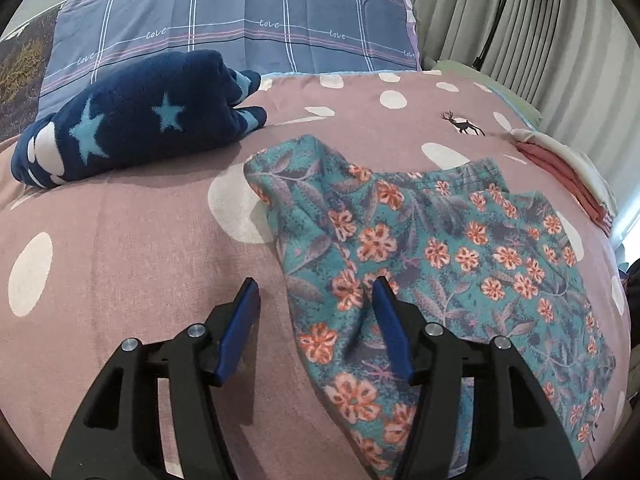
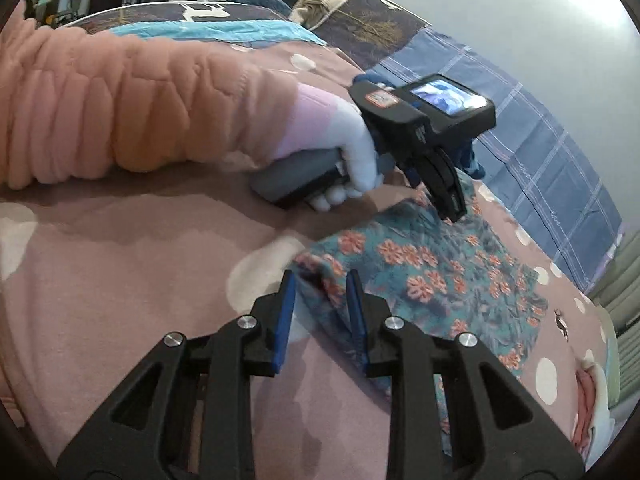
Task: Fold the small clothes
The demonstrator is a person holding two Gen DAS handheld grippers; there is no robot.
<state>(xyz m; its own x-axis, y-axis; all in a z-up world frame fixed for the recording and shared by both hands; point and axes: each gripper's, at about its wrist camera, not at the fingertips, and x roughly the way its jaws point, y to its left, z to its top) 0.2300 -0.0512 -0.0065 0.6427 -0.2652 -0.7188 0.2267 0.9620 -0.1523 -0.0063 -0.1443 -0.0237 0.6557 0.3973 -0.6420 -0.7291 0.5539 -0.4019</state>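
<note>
Mauve dotted bedspread (image 1: 120, 248) under floral garment (image 1: 440, 256), grey curtains (image 1: 520, 20) behind.

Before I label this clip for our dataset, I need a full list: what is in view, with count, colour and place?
Floral garment: one, teal with orange flowers, spread rumpled on the bed, near both grippers.
Star blanket: one, dark blue with light blue stars, bundled behind the garment.
Bedspread: one, dusty pink with white dots, under everything.
Pillow: one, blue plaid, at the head of the bed.
Folded clothes: a small stack, pink and cream, at the bed's far edge.
Curtain: grey, behind the bed.
Floor lamp: one, black, by the curtain.
Sleeve: one, peach quilted.
Left hand: white glove, holding the left gripper.
Left gripper: open, over the garment's edge.
Right gripper: open, at a garment corner.
</note>
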